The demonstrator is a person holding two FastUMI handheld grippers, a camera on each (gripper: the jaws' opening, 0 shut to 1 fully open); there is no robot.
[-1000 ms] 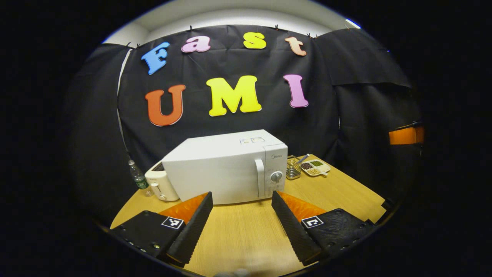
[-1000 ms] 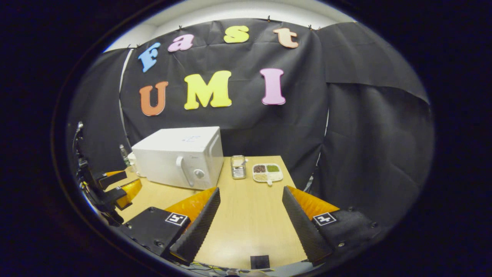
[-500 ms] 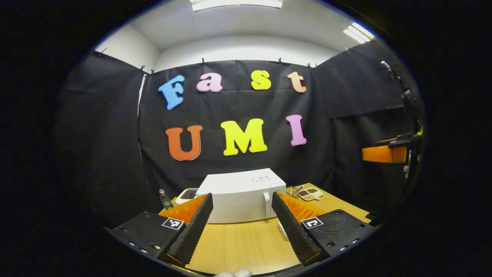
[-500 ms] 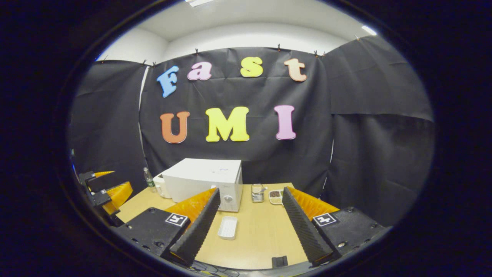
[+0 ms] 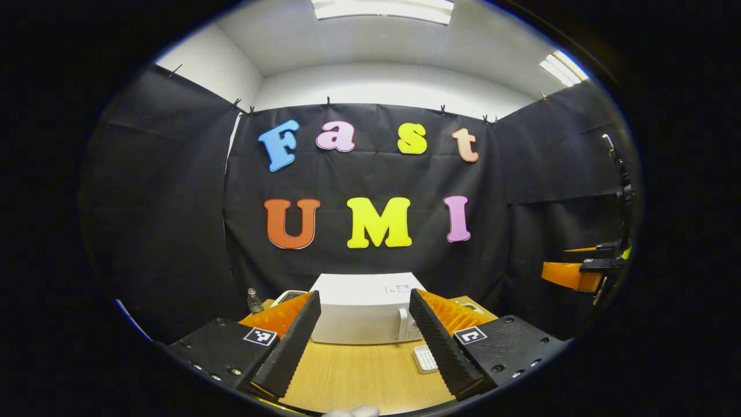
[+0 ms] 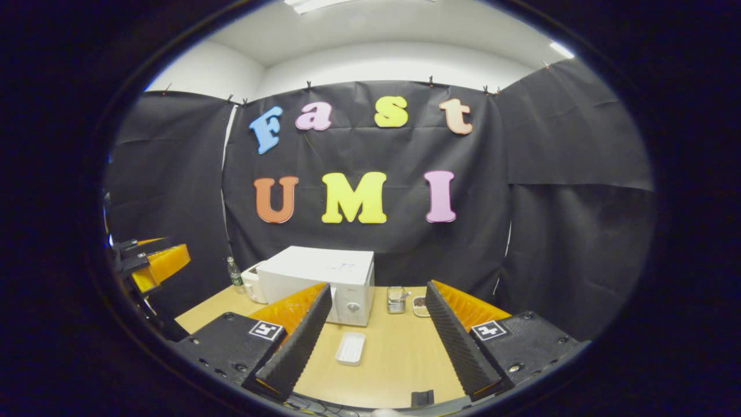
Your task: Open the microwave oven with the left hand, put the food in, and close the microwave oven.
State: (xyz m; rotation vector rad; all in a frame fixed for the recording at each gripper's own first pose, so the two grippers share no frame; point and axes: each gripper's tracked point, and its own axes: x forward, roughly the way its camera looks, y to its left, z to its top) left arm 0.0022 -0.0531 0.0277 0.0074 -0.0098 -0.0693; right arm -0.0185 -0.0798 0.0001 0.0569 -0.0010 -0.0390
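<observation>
Wooden table (image 6: 393, 370) holds shut microwave (image 6: 324, 278), white tray (image 6: 351, 348); both fingers wide.

The right gripper (image 6: 375, 341), jaws spread apart, hangs above the light wooden table (image 6: 399, 359). A white rectangular tray (image 6: 351, 348) lies between its fingers, near the closed white box-shaped microwave oven (image 6: 321, 282) farther back.

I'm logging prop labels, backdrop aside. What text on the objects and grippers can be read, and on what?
None is readable.
White box-shaped microwave oven, sticker on top: too small.
Its control panel: print blurred.
Small clear bottle: label too small.
Left gripper and right gripper: square black-and-white markers, patterns, no words.
</observation>
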